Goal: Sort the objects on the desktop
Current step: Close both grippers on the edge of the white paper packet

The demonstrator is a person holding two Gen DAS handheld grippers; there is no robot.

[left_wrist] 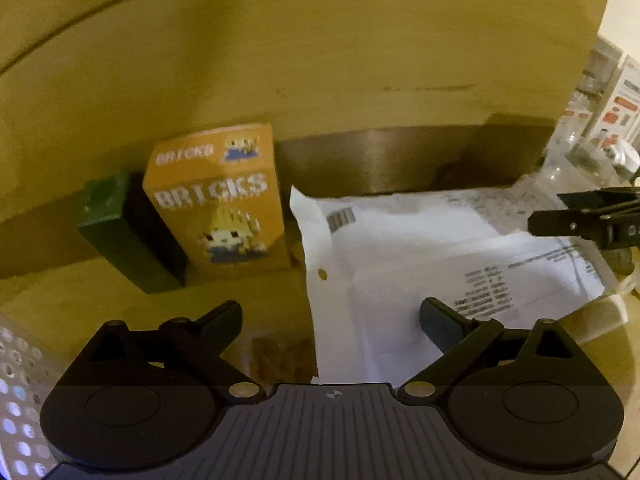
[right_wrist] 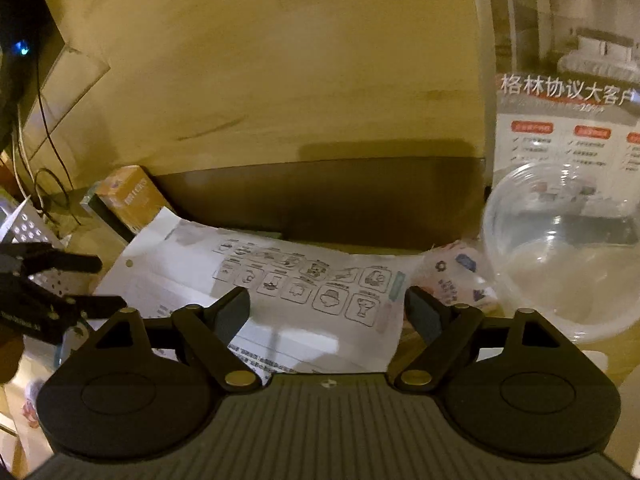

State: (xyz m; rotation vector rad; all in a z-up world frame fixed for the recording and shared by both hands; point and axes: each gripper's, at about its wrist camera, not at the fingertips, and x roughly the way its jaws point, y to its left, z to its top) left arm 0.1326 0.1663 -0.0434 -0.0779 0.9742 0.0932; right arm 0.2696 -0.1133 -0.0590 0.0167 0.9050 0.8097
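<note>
Box [left_wrist: 218,204] in orange reads "BRICKS", upright against the wall beside a green box [left_wrist: 116,232]. Papers [left_wrist: 420,248] lie flat under both grippers, left [left_wrist: 330,320] and right [right_wrist: 326,308], each with jaws apart, holding nothing. A sign [right_wrist: 568,92] reads "格林协议大客户".

You're at what looks like a hotel-room or home desk [right_wrist: 416,344]: a wooden top against a yellowish wall [right_wrist: 280,60] with a dark baseboard strip. At the right of the right wrist view stands a printed placard [right_wrist: 568,92] picturing a made bed under Chinese text, behind a clear plastic lid [right_wrist: 560,248]. Cables [right_wrist: 44,148] trail down at the left edge. Printed paper sheets [left_wrist: 400,240] and an orange "BRICKS" toy box [left_wrist: 216,204] lie on the top.
</note>
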